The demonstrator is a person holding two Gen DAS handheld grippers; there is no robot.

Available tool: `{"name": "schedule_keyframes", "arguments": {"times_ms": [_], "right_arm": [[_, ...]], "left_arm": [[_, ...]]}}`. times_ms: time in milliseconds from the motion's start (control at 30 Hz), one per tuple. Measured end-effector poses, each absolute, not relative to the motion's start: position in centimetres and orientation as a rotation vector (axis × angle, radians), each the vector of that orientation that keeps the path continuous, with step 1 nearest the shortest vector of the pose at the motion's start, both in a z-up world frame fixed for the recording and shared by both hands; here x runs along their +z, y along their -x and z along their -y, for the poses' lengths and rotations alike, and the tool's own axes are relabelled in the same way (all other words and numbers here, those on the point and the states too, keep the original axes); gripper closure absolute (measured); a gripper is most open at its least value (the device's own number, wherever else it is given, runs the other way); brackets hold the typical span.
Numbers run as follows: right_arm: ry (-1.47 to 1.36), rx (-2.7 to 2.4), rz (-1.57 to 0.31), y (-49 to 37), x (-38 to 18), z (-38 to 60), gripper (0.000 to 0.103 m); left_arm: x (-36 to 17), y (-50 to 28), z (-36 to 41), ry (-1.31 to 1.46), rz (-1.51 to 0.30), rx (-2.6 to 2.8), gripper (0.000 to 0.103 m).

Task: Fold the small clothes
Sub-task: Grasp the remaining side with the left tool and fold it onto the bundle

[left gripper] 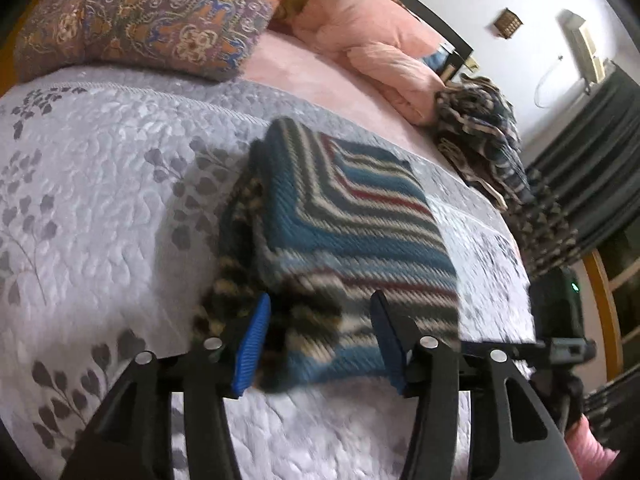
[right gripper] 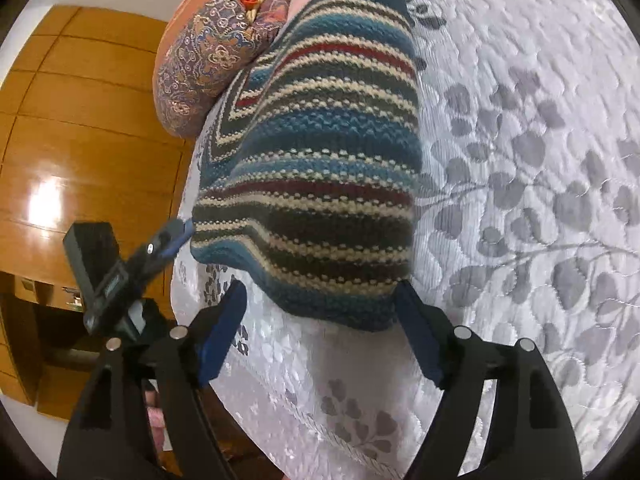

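Between both parted tongs (left gripper: 320, 340) (right gripper: 320, 320) lies the folded striped knit (left gripper: 340, 232).

No text, label, brand or number is legible anywhere.

One folded striped knit (left gripper: 344, 216), two pillows (left gripper: 136, 20)

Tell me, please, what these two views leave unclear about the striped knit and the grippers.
- Left wrist view: the striped knit's near edge is motion-blurred, so contact with the open left gripper is unclear.
- Right wrist view: the knit's far end is cut off at the top; the right gripper hides nothing.
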State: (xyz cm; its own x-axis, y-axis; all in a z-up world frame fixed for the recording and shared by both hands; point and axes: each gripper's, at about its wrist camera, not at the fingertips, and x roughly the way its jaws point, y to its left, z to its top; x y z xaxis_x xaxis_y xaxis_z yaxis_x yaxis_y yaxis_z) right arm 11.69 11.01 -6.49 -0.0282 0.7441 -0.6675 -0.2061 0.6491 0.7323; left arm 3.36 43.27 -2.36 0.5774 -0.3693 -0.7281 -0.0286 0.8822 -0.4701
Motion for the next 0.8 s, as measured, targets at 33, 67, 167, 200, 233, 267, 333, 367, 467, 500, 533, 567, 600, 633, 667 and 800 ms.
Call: {"name": "schedule_keyframes", "arguments": {"times_ms": [33, 67, 167, 200, 233, 267, 333, 367, 467, 500, 533, 567, 600, 633, 667, 800], "right_arm": [[-0.472, 0.798, -1.414, -11.8, -6.8, -11.4, 0.021], [-0.465, 0.79, -1.421, -11.9, -7.1, -11.7, 0.02], [-0.487, 0.775, -1.461, -12.5, -8.5, -12.2, 0.02], [-0.495, 0.773, -1.469, -12.7, -8.9, -12.2, 0.021], [-0.509, 0.772, -1.48, -13.1, -9.4, -12.5, 0.023], [-0.525, 0.778, -1.49, -13.3, -9.8, -12.6, 0.037], [-0.525, 0.773, -1.492, -13.5, -10.2, -12.5, 0.053], [-0.516, 0.773, -1.488, -13.6, -10.1, -12.6, 0.064], [-0.447, 0.767, -1.447, -13.0, -8.8, -12.3, 0.074], [-0.384, 0.755, -1.408, -12.5, -7.6, -12.5, 0.075], [-0.339, 0.748, -1.382, -12.2, -6.8, -12.7, 0.075], [-0.291, 0.741, -1.353, -11.8, -6.0, -13.1, 0.076], [-0.243, 0.74, -1.32, -11.2, -5.1, -13.6, 0.076], [-0.23, 0.742, -1.311, -11.0, -4.8, -13.8, 0.076], [-0.226, 0.743, -1.31, -10.7, -4.7, -14.0, 0.076], [-0.198, 0.714, -1.333, -10.4, -6.2, -14.9, 0.076]], "left_arm": [[-2.6, -3.3, -43.0, 0.464, -0.951, -0.211, 0.051], [-2.8, -3.3, -42.6, 0.459, -0.958, -0.211, 0.051], [-3.7, -3.5, -41.9, 0.436, -0.979, -0.195, 0.059], [-4.1, -3.7, -41.8, 0.438, -0.988, -0.19, 0.066], [-4.7, -4.0, -42.0, 0.447, -1.005, -0.182, 0.082], [-5.2, -4.2, -42.2, 0.464, -1.015, -0.179, 0.084], [-5.6, -4.4, -42.5, 0.473, -1.015, -0.169, 0.087], [-5.6, -4.3, -42.7, 0.467, -1.01, -0.162, 0.088], [-4.8, -3.8, -43.2, 0.466, -0.977, -0.154, 0.089], [-4.1, -3.5, -43.5, 0.45, -0.959, -0.148, 0.089], [-3.6, -3.3, -43.7, 0.439, -0.948, -0.147, 0.09], [-3.1, -3.1, -44.0, 0.431, -0.937, -0.15, 0.09], [-2.7, -2.8, -44.3, 0.425, -0.928, -0.152, 0.09], [-2.4, -2.8, -44.6, 0.414, -0.924, -0.152, 0.09], [-2.4, -2.7, -44.8, 0.395, -0.923, -0.146, 0.09], [-4.1, -3.1, -45.7, 0.401, -0.963, -0.126, 0.09]]}}
